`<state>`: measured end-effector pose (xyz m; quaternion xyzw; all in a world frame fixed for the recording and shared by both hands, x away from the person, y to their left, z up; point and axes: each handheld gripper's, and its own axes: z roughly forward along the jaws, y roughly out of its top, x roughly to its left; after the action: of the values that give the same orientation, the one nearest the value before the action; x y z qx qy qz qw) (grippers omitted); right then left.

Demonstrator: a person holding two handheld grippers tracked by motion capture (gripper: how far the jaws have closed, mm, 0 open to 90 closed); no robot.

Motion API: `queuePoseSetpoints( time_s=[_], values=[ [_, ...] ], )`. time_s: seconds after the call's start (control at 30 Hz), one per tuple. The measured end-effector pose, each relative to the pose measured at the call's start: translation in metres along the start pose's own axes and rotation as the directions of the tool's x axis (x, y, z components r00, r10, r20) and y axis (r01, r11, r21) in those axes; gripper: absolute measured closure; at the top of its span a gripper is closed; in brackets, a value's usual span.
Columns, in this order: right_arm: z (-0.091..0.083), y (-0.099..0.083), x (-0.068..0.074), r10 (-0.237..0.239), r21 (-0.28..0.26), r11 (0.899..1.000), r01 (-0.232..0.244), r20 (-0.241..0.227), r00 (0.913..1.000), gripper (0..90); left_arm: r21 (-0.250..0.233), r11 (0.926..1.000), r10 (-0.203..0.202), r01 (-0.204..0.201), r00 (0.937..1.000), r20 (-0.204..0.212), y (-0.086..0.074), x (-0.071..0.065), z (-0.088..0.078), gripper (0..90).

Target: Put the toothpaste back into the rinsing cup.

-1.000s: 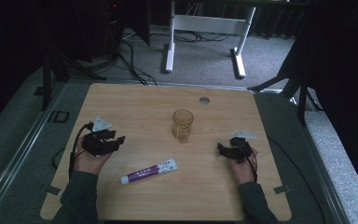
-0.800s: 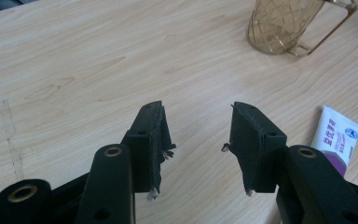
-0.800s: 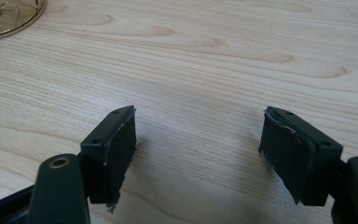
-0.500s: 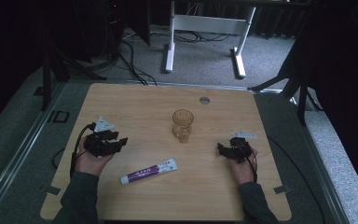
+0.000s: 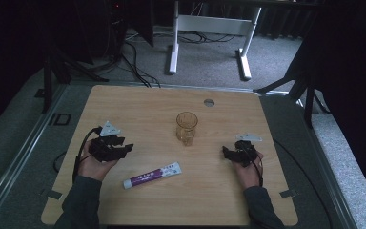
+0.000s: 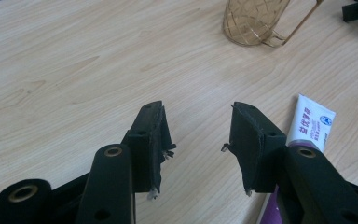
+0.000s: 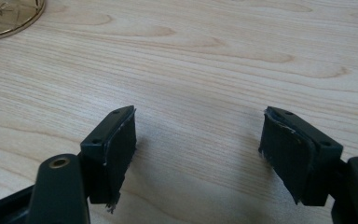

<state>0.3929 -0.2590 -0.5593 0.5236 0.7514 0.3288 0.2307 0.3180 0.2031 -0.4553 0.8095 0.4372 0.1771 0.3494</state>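
From the high view, the toothpaste tube (image 5: 153, 174) lies flat on the wooden table (image 5: 138, 109), near the front edge between the two hands, closer to the left gripper (image 5: 125, 149), just ahead and inward of it. Its long axis runs slantwise, white end toward the amber glass cup (image 5: 187, 128), purple end toward the person. The right gripper (image 5: 227, 152) rests well apart from it, jaws parted.

In the left gripper view, the jaws stand moderately open around bare wood, holding nothing. The tube's flat, white, printed end (image 6: 310, 122) lies just beside the right-hand jaw. The faceted cup (image 6: 254, 21) stands beyond.

In the right gripper view, the worn black pads (image 7: 117, 154) spread wide over pale grained wood, empty.
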Motion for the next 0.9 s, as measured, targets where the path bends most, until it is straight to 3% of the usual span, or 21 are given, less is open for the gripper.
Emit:
queuePoseSetpoints(
  time_s=[0.9],
  values=[
    [0.0, 0.0, 0.0, 0.0, 0.0, 1.0, 0.0, 0.0, 1.0, 26.7, 0.048, 0.9958, 0.077, -0.078, 0.9967, 0.026, 0.007, -0.012, 0.004, 54.3]
  ],
)
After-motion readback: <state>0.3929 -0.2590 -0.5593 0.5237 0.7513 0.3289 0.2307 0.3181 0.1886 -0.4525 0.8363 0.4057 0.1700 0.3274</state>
